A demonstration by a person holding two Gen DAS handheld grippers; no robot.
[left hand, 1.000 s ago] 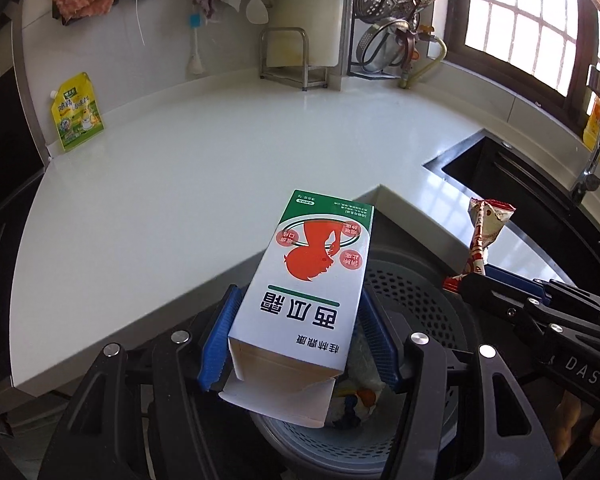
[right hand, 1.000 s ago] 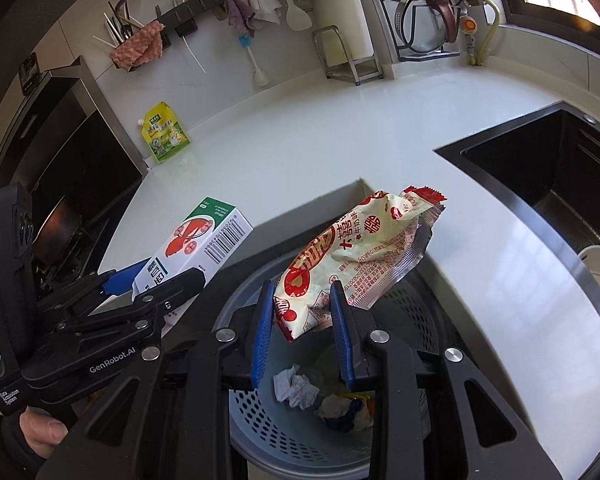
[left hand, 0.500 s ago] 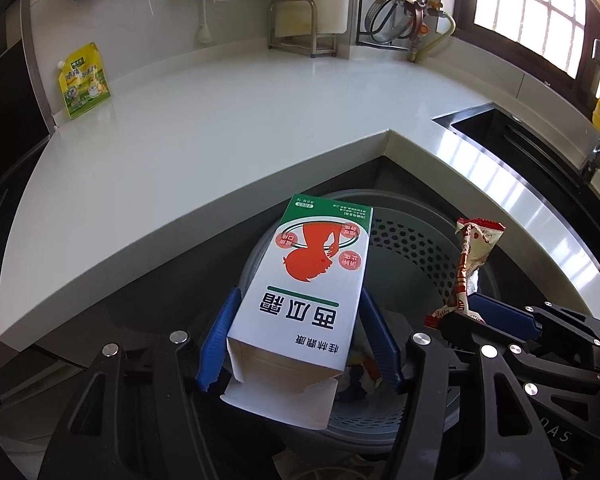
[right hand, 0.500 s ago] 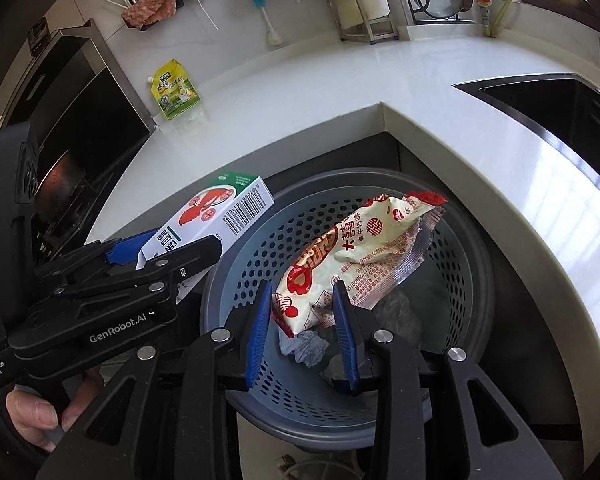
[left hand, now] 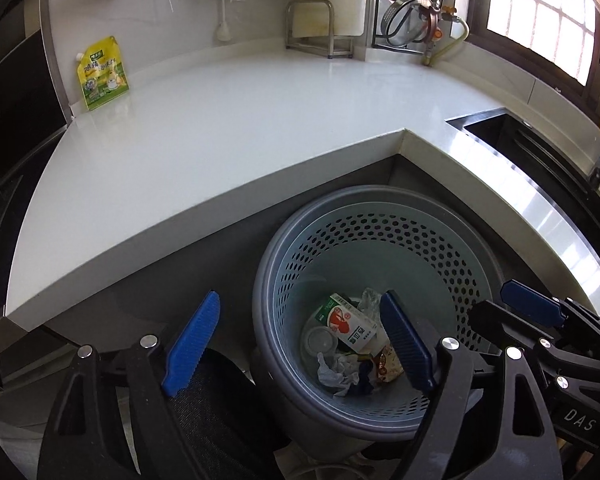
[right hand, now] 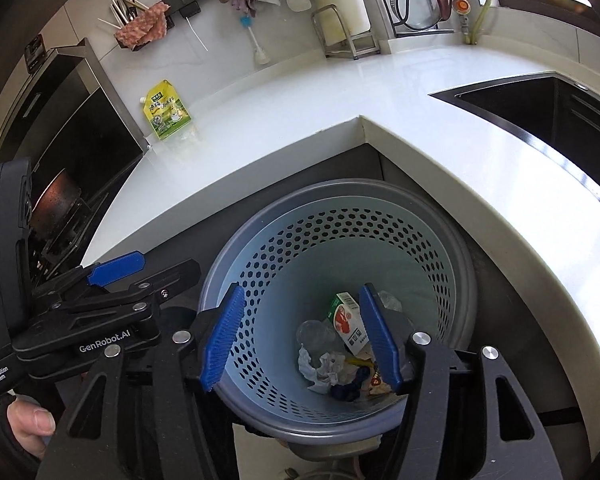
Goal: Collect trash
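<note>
A grey perforated trash bin (left hand: 380,216) (right hand: 340,208) stands on the floor in the counter's inner corner. At its bottom lie the white carton with red print (left hand: 350,326) (right hand: 348,322), the snack wrapper (left hand: 388,364) (right hand: 376,382), crumpled paper (left hand: 336,372) (right hand: 320,366) and other scraps. My left gripper (left hand: 300,338) is open and empty above the bin's left rim. My right gripper (right hand: 300,338) is open and empty over the bin. The right gripper also shows in the left wrist view (left hand: 532,308), and the left gripper in the right wrist view (right hand: 116,268).
A white L-shaped counter (left hand: 228,132) (right hand: 292,104) wraps around the bin. A yellow-green pouch (left hand: 100,74) (right hand: 166,110) leans on the back wall. A black sink (left hand: 540,148) (right hand: 548,112) is at the right, a stove (right hand: 56,200) at the left.
Both grippers have opened. The carton has dropped from the left one and the snack wrapper from the right one; both now lie in the bin.
</note>
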